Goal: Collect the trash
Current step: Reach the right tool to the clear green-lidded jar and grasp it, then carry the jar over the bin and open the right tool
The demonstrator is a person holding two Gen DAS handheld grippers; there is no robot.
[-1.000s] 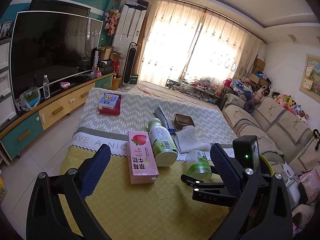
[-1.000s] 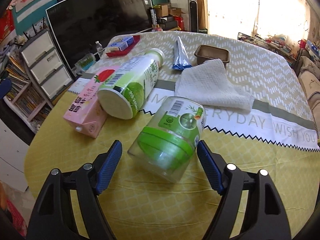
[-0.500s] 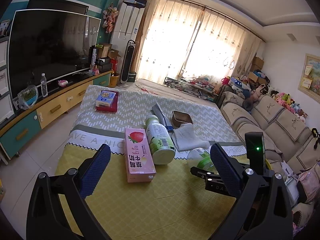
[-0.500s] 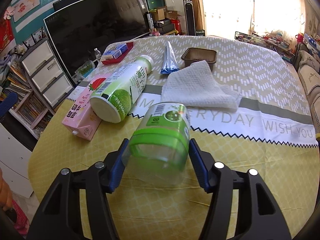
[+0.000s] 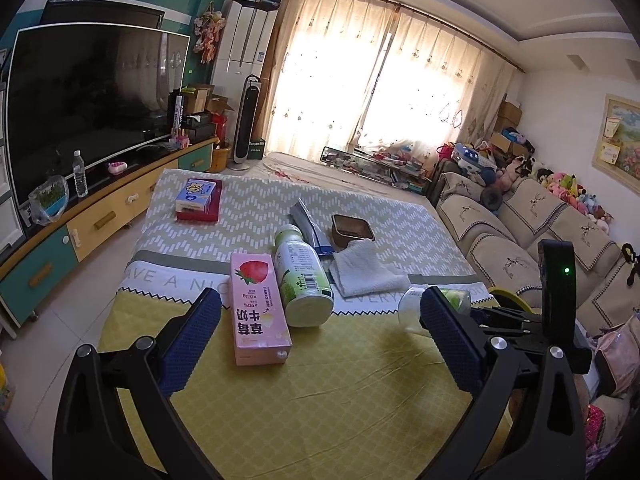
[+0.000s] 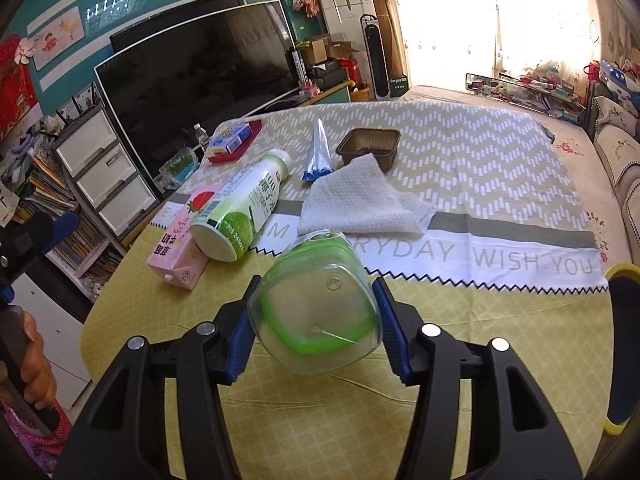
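My right gripper (image 6: 314, 320) is shut on a clear plastic bottle with a green label (image 6: 316, 308) and holds it tilted above the yellow tablecloth (image 6: 480, 360). The bottle also shows in the left wrist view (image 5: 412, 308), behind my right finger. My left gripper (image 5: 320, 344) is open and empty above the cloth, near a pink strawberry milk carton (image 5: 258, 304) and a white-green drink bottle (image 5: 302, 276) lying side by side. A white paper towel (image 5: 364, 272), a brown plastic tray (image 5: 352, 230) and a blue-silver wrapper (image 5: 310, 226) lie behind them.
A blue box on a red box (image 5: 198, 198) sits at the table's far left. A TV (image 5: 88, 100) on a cabinet stands left of the table. A sofa (image 5: 520, 232) runs along the right. A yellow rim (image 6: 622, 272) shows at the right edge.
My right gripper closed on the clear green-label bottle and lifted it off the cloth, tilting its base toward the camera. My left gripper drew back a little from the table.
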